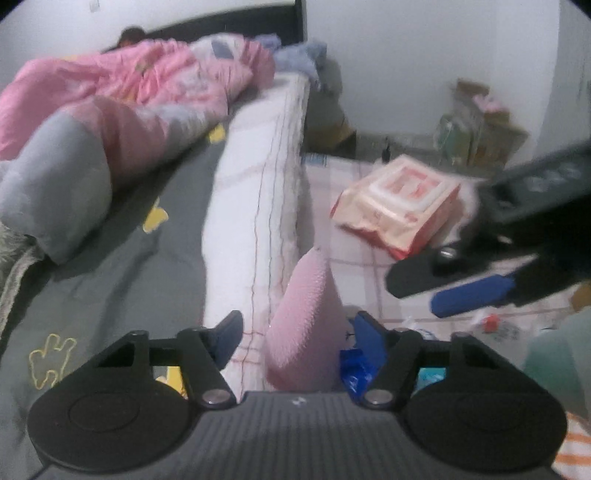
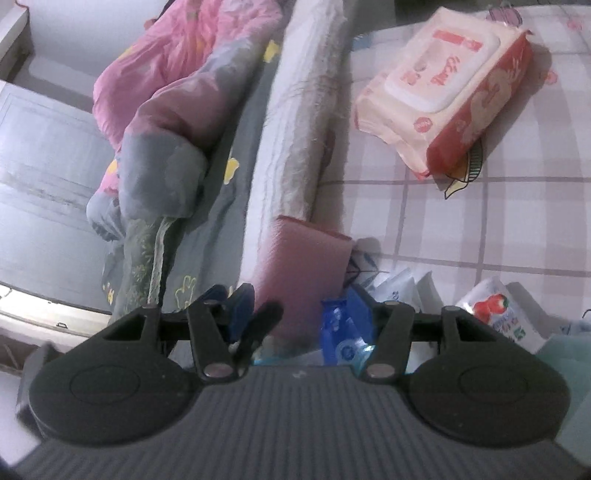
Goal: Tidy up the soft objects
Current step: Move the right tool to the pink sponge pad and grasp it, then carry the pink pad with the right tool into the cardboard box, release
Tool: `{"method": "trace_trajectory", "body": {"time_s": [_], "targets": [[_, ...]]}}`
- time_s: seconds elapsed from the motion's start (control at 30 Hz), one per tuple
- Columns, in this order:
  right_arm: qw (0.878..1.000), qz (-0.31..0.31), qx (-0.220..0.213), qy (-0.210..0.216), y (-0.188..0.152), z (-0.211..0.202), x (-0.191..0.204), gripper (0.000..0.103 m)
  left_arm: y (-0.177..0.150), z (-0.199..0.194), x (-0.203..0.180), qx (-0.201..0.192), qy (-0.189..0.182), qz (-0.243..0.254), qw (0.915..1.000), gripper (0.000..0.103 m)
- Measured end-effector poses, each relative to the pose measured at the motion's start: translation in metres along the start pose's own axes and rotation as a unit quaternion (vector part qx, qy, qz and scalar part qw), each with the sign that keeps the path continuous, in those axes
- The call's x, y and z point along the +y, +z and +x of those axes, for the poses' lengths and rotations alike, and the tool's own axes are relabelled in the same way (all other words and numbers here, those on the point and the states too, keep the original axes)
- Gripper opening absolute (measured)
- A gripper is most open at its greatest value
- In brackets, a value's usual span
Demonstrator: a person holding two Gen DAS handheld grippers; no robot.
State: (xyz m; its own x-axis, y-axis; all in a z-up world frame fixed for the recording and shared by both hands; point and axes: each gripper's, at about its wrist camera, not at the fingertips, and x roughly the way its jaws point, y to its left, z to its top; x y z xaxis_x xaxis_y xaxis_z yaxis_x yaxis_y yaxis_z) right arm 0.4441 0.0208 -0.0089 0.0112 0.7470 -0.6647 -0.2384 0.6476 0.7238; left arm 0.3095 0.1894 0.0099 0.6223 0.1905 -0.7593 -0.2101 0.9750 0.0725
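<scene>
A pink foam block [image 1: 303,325] stands upright against the white mattress side [image 1: 255,206], on the checked floor mat. My left gripper [image 1: 295,332] straddles it. The right pad [image 1: 369,339] is at the block's edge and the left pad [image 1: 227,338] stands clear of it, so the gripper is open. My right gripper [image 1: 410,295] hovers to the right, above the mat, open and holding nothing. In the right wrist view the block [image 2: 303,266] shows just beyond my right gripper [image 2: 299,310]. A pink quilt [image 1: 122,85] and a grey cushion [image 1: 55,192] lie on the bed.
A wet-wipes pack [image 2: 443,88] lies on the checked mat [image 2: 517,221]. A blue packet [image 2: 343,332] and a strawberry-printed packet [image 2: 498,314] lie near the block. Dark hair [image 1: 129,35] shows at the quilt's far end. Boxes [image 1: 476,122] stand by the wall.
</scene>
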Motion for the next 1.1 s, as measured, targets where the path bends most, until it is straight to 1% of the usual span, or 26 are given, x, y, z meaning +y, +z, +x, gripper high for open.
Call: {"method": "trace_trajectory", "body": {"time_s": [0.03,0.07,0.1,0.13,0.17,0.2,0.27,0.37,0.47,0.53,0.57,0.67,0.87,1.1], "targets": [[1.0,0.003,-0.001,0.0,0.001,0.002,-0.004,0.055,0.001,0.006,0.001,0.006,-0.003,-0.003,1.0,0.058],[1.0,0.007,-0.002,0.001,0.002,0.003,-0.009,0.055,0.002,0.011,0.002,0.013,-0.008,-0.008,0.9999,0.048],[1.0,0.01,-0.003,0.002,0.002,0.002,-0.011,0.055,0.002,0.013,0.004,0.018,-0.01,-0.013,0.9997,0.036],[1.0,0.013,-0.003,0.002,0.003,0.006,-0.015,0.055,0.002,0.014,0.005,0.019,-0.008,-0.02,0.9996,0.036],[1.0,0.016,-0.003,0.004,0.004,0.007,-0.018,0.055,0.001,0.013,0.008,0.016,-0.009,-0.028,0.9995,0.034],[1.0,0.018,-0.003,0.005,0.003,0.007,-0.019,0.055,0.001,0.012,0.011,0.014,-0.013,-0.037,0.9991,0.032],[1.0,0.02,-0.003,0.008,0.003,0.009,-0.02,0.055,-0.001,0.006,0.018,0.014,-0.024,-0.058,0.998,0.031],[0.999,0.026,-0.005,0.019,0.004,0.012,-0.02,0.055,-0.004,-0.007,0.034,0.003,-0.04,-0.095,0.9947,0.031],[0.999,0.034,0.0,0.03,0.006,0.021,-0.016,0.056,-0.011,-0.015,0.052,-0.005,-0.051,-0.134,0.9896,0.032],[0.998,0.042,0.01,0.036,0.008,0.032,-0.014,0.056,-0.015,-0.013,0.061,0.002,-0.046,-0.151,0.9874,0.035],[0.998,0.047,0.017,0.037,0.009,0.04,-0.013,0.056,-0.017,-0.012,0.063,0.004,-0.038,-0.153,0.9874,0.035],[0.997,0.059,0.03,0.036,0.014,0.061,-0.011,0.056,-0.021,-0.012,0.067,0.003,-0.023,-0.151,0.9883,0.044],[0.996,0.076,0.046,0.032,0.022,0.096,-0.012,0.057,-0.019,-0.009,0.065,0.007,-0.018,-0.132,0.9911,0.047],[0.995,0.073,0.052,0.044,0.024,0.104,-0.009,0.058,-0.017,0.002,0.063,0.022,-0.028,-0.125,0.9915,0.049]]}}
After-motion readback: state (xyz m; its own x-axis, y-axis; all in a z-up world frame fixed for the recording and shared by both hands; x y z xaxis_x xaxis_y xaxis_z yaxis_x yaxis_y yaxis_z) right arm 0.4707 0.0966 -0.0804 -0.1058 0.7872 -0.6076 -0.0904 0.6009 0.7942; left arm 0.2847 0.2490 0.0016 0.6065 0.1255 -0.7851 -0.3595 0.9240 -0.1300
